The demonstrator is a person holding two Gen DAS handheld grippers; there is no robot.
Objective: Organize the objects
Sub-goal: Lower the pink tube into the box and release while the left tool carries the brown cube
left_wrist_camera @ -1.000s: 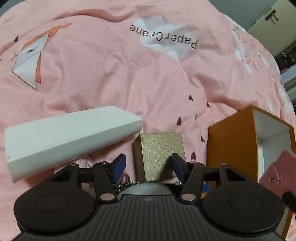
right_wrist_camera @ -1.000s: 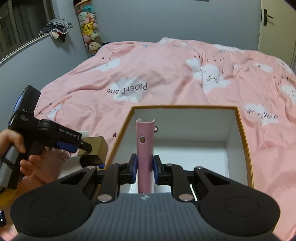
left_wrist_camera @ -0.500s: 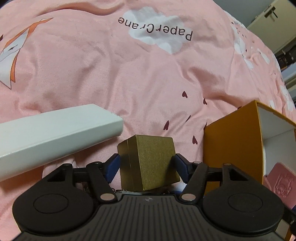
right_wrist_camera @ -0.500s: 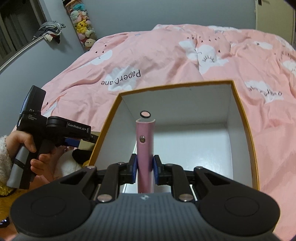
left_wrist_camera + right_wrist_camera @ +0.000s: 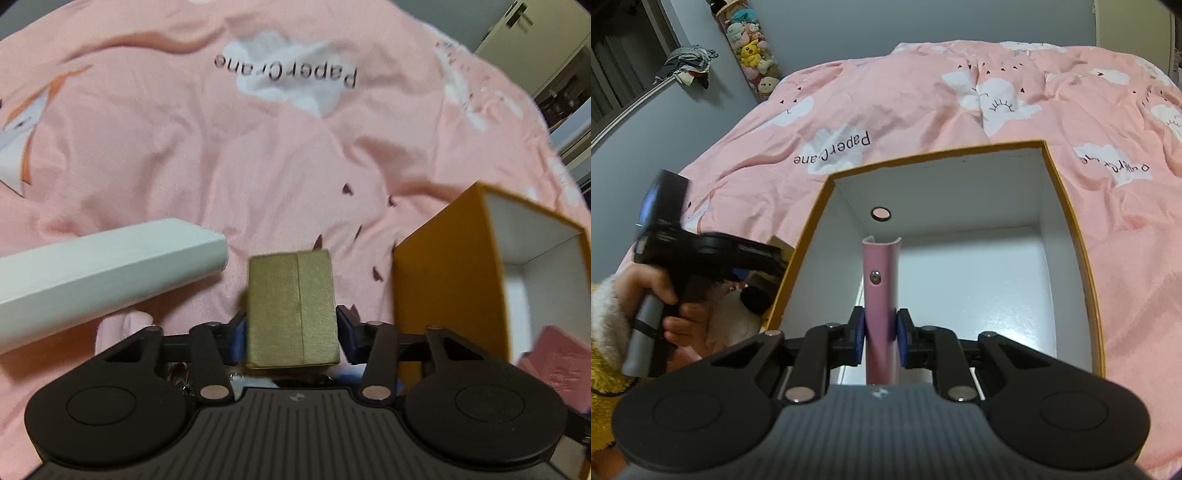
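My left gripper (image 5: 291,338) is shut on a small gold box (image 5: 291,306) and holds it above the pink bedspread, just left of the orange storage box (image 5: 443,280). My right gripper (image 5: 881,334) is shut on a pink wallet (image 5: 881,295), held edge-on over the white inside of the orange storage box (image 5: 934,157). The wallet's snap tab (image 5: 881,213) sticks up at its far end. The wallet also shows at the lower right of the left wrist view (image 5: 557,354). The left gripper shows at the box's left side in the right wrist view (image 5: 750,258).
A long white box (image 5: 107,273) lies on the bedspread left of the gold box. A metal keyring (image 5: 177,371) lies under the left gripper. Soft toys (image 5: 753,48) hang in the far room corner. A door (image 5: 524,40) is at the far right.
My left gripper closed on the gold box and lifted it off the bed. My right gripper moved the pink wallet further over the orange box.
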